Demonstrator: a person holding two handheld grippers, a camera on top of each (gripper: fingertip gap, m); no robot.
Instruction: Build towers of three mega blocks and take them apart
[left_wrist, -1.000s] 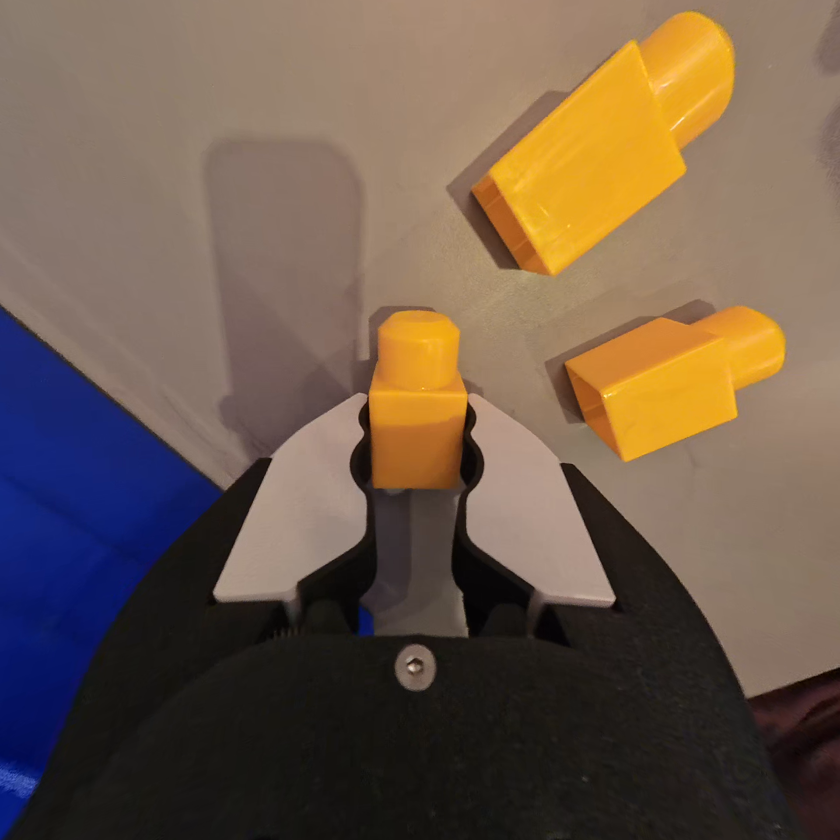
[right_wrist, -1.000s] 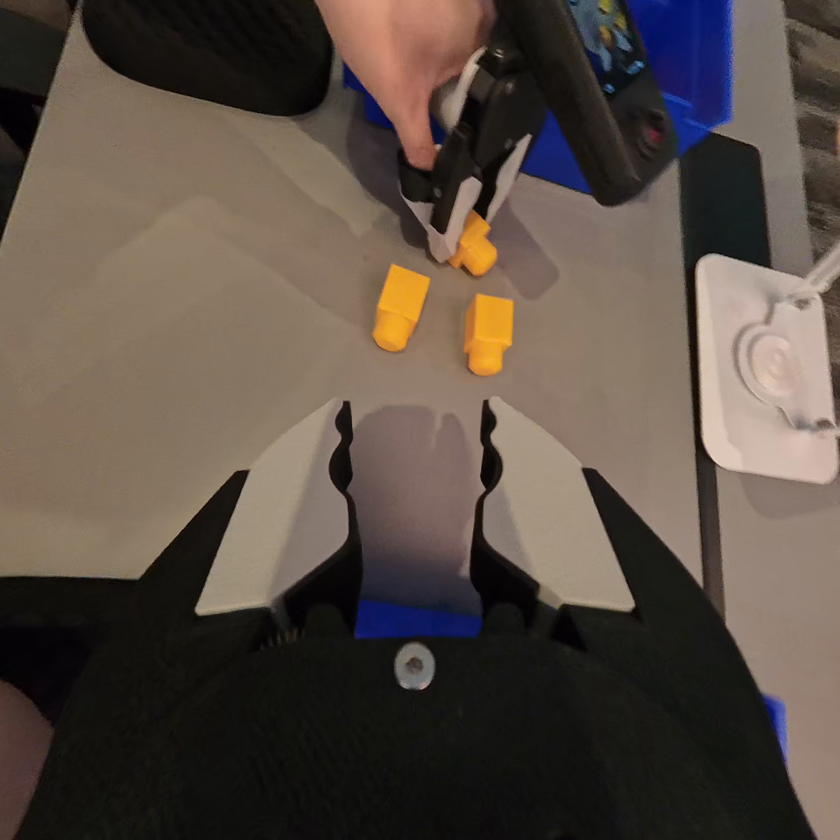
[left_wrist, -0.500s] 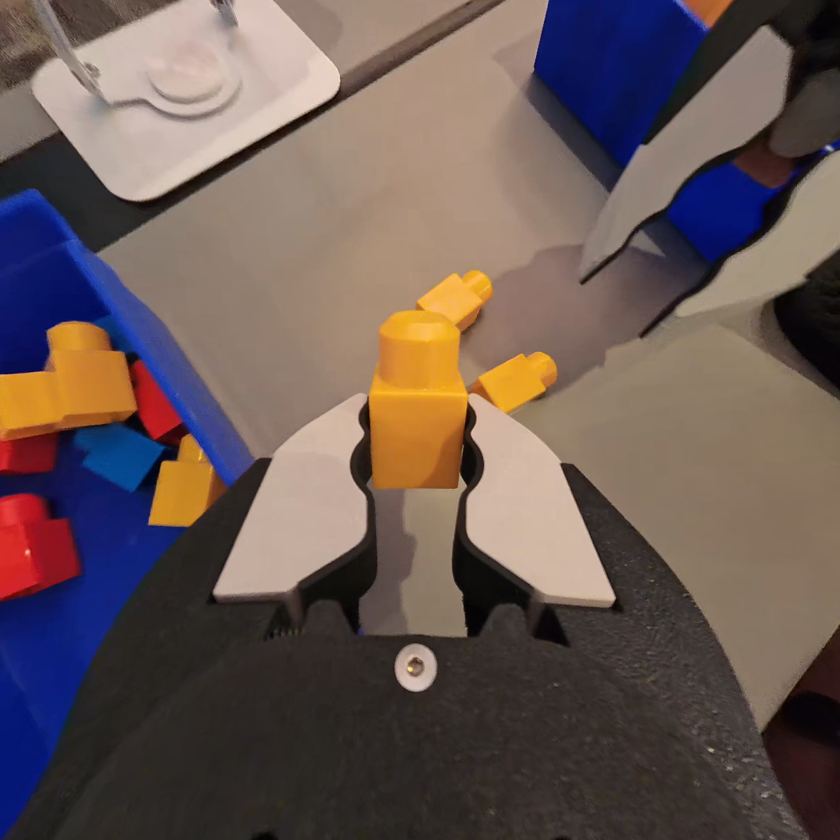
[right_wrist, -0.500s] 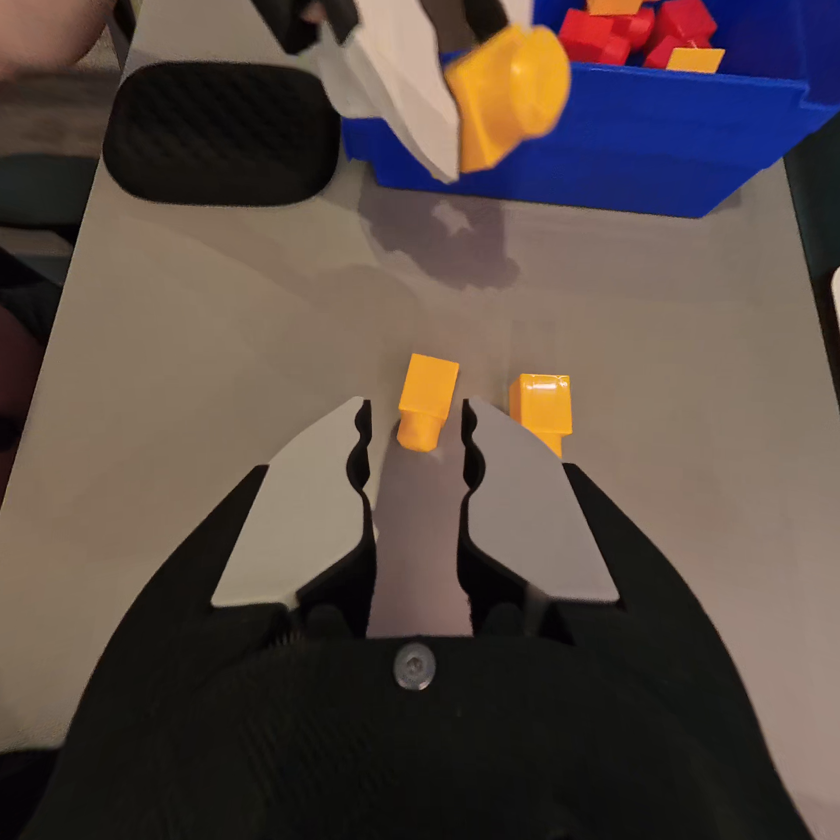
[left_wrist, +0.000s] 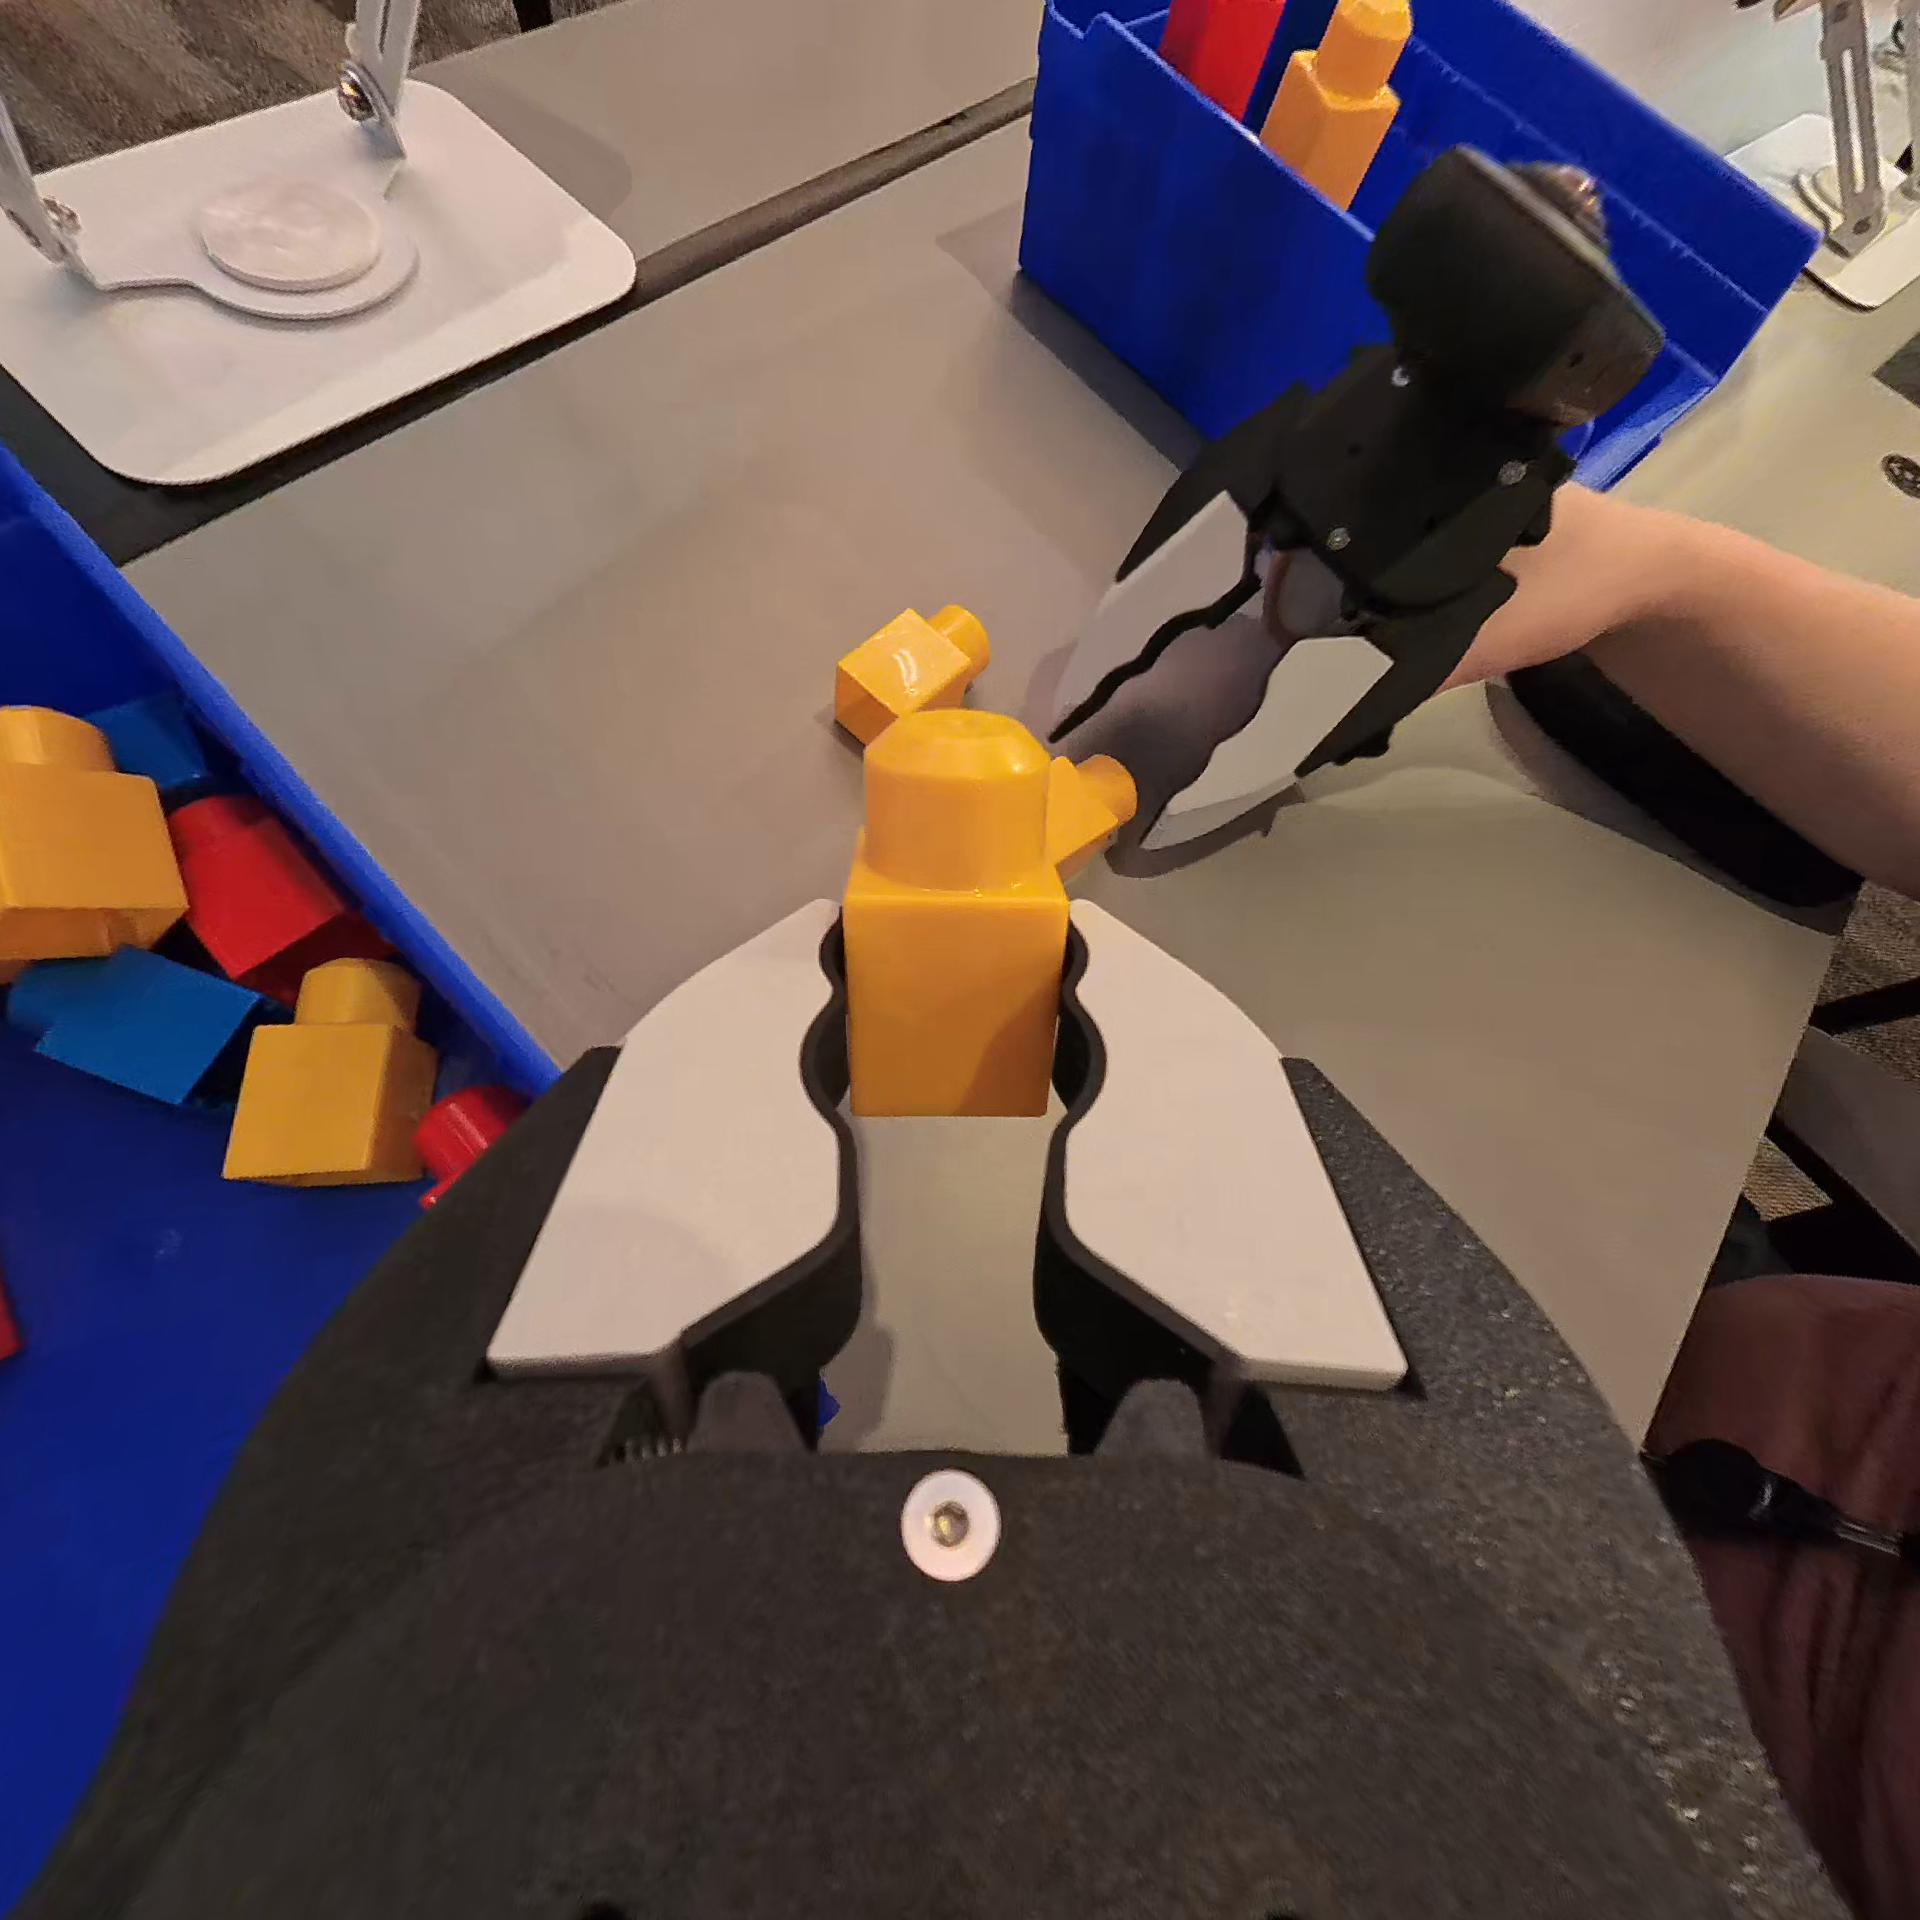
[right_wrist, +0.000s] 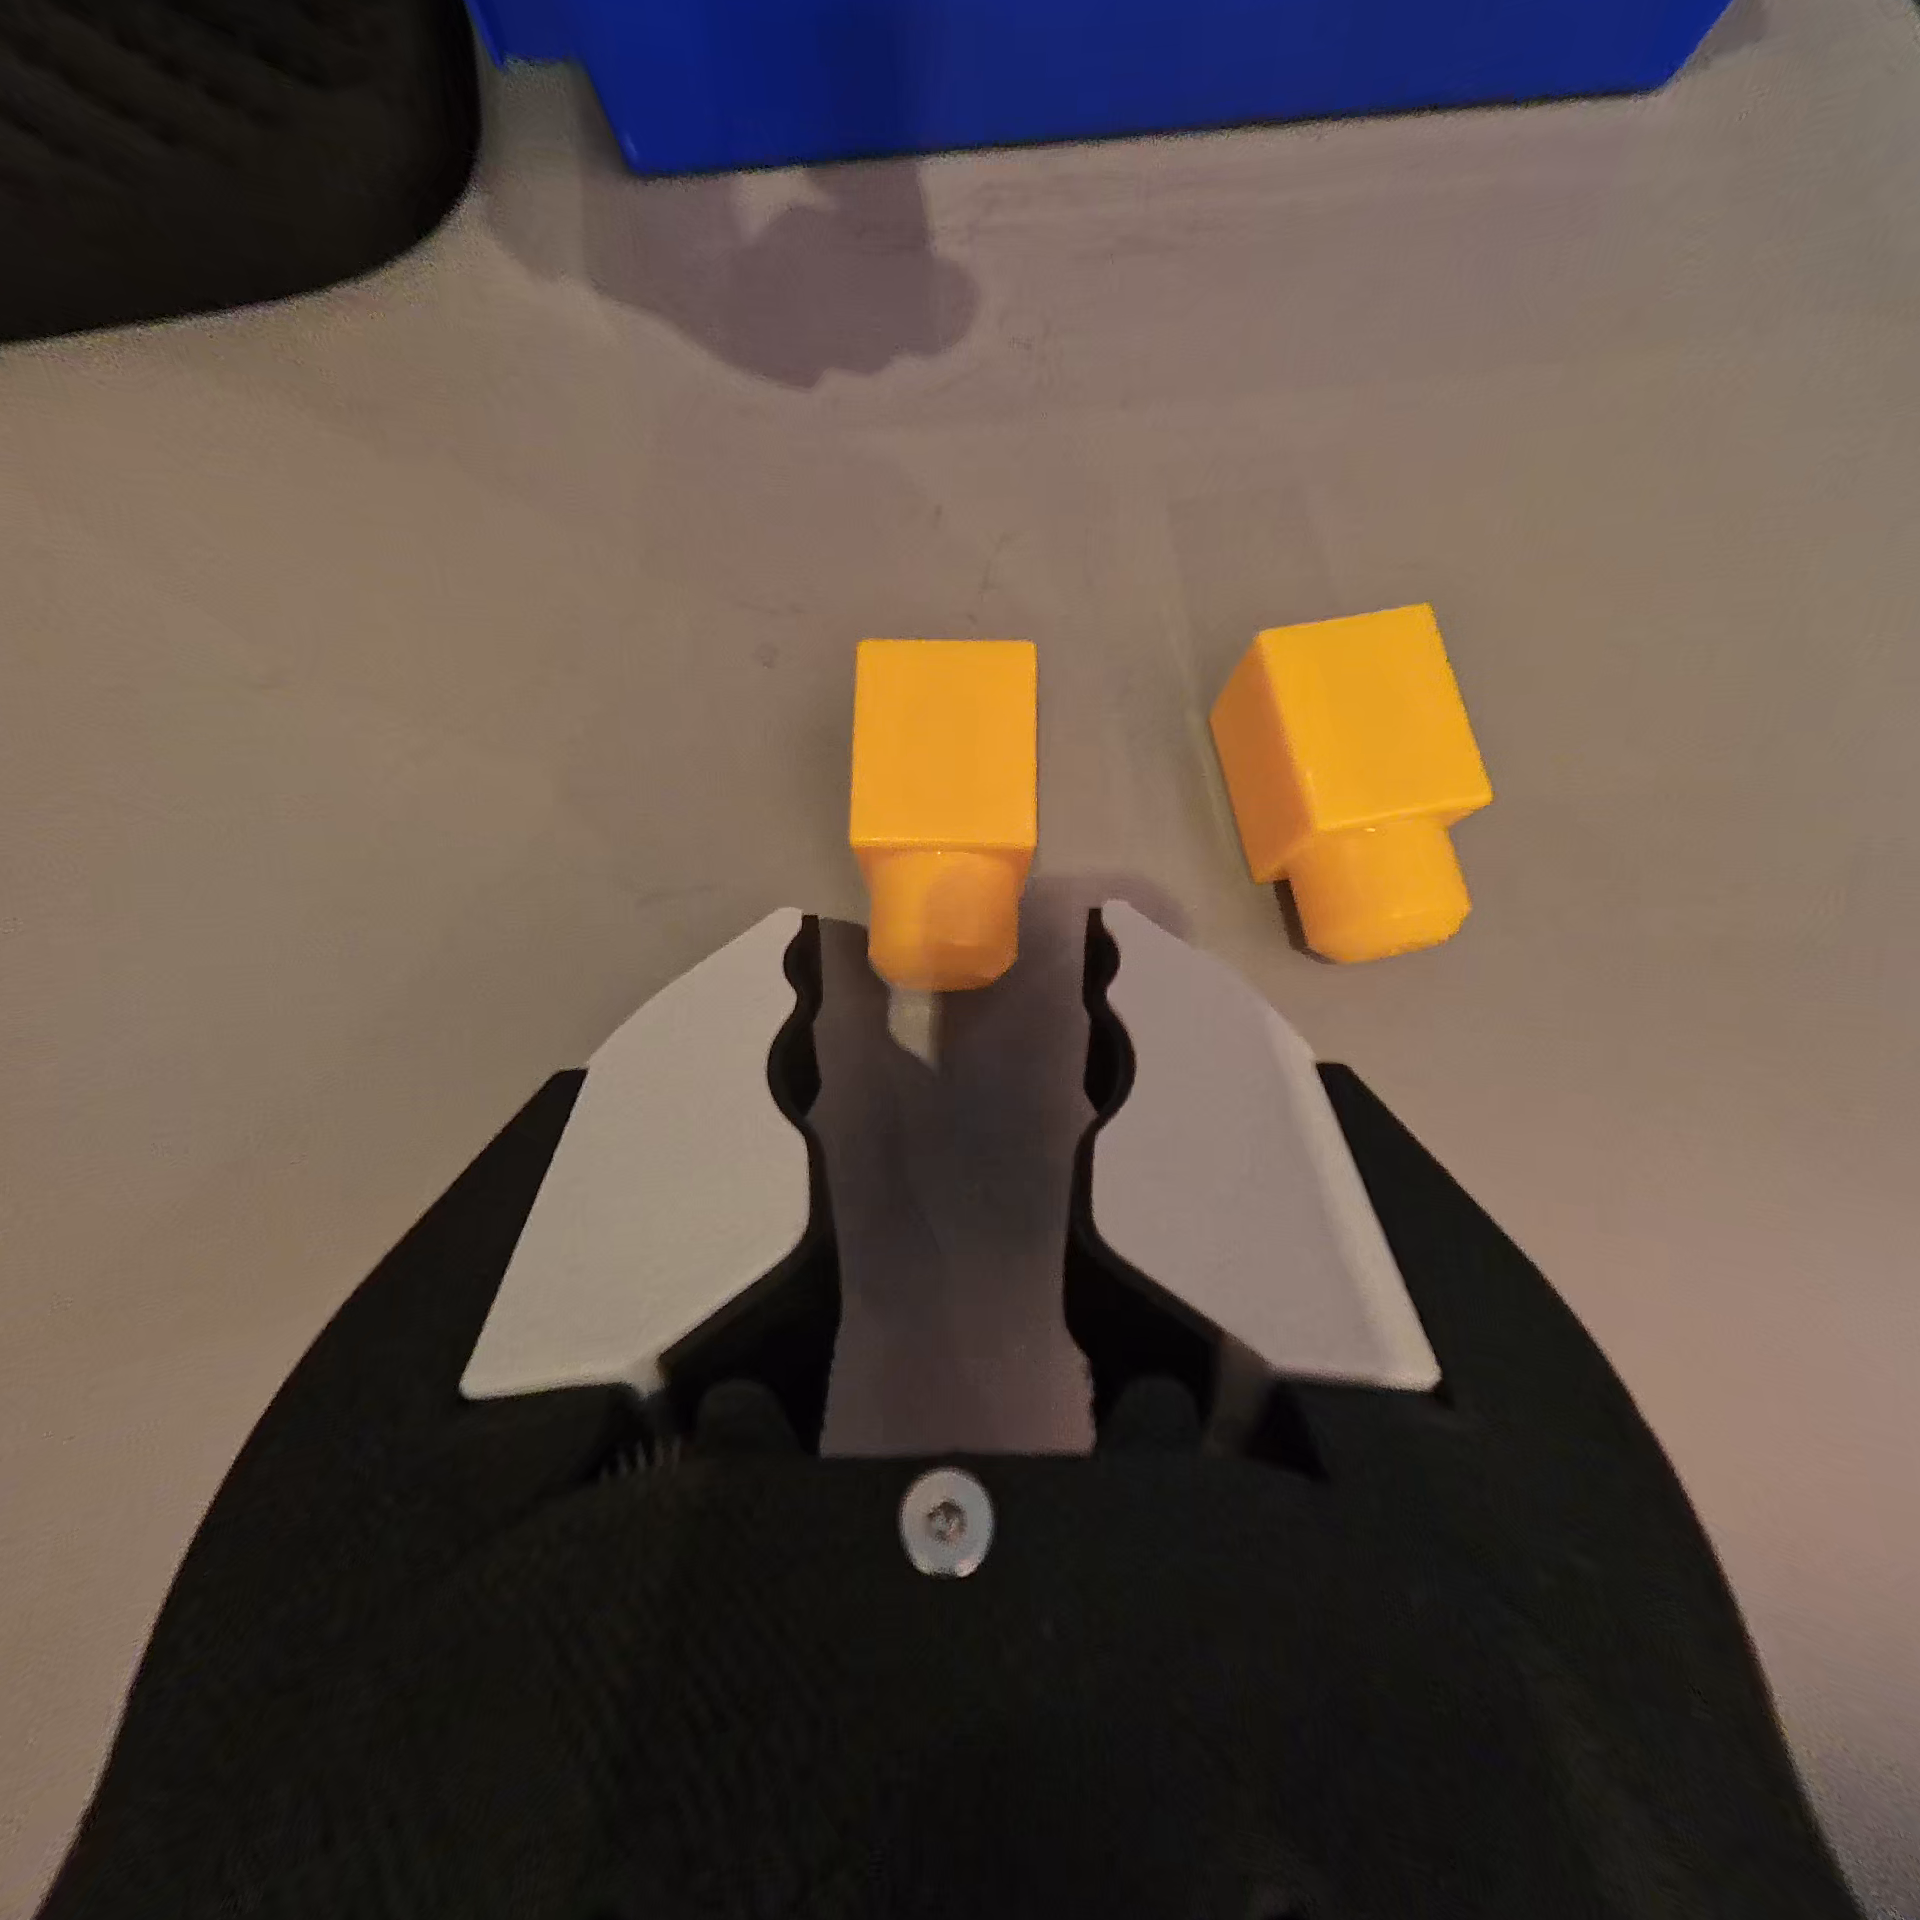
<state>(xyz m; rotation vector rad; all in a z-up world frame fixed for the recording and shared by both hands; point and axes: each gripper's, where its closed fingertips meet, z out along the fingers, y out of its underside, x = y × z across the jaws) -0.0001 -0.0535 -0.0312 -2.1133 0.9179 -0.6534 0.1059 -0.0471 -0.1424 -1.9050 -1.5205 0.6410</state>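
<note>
My left gripper (left_wrist: 954, 997) is shut on an orange block (left_wrist: 951, 925), stud pointing away, held above the grey table (left_wrist: 582, 582). Two more orange blocks lie on their sides on the table: one (right_wrist: 943, 800) straight ahead of my right gripper (right_wrist: 948, 961), its stud just between the open fingertips with gaps on both sides, and one (right_wrist: 1351, 769) to its right. In the left wrist view the right gripper (left_wrist: 1174, 774) stands open over the nearer lying block (left_wrist: 1091, 805), with the other block (left_wrist: 909, 670) behind it.
A blue bin (left_wrist: 135, 1299) of red, blue and orange blocks sits at the left. A second blue bin (left_wrist: 1174, 239) with built towers stands at the back. A white stand base (left_wrist: 312, 270) lies far left. A black pad (right_wrist: 197, 145) lies at the table's far left in the right wrist view. There is about 15 cm between the tips of the two grippers.
My left gripper lifted its orange block off the table and swung toward the bins. My right gripper moved forward to the lying block; its jaws narrowed and then widened.
</note>
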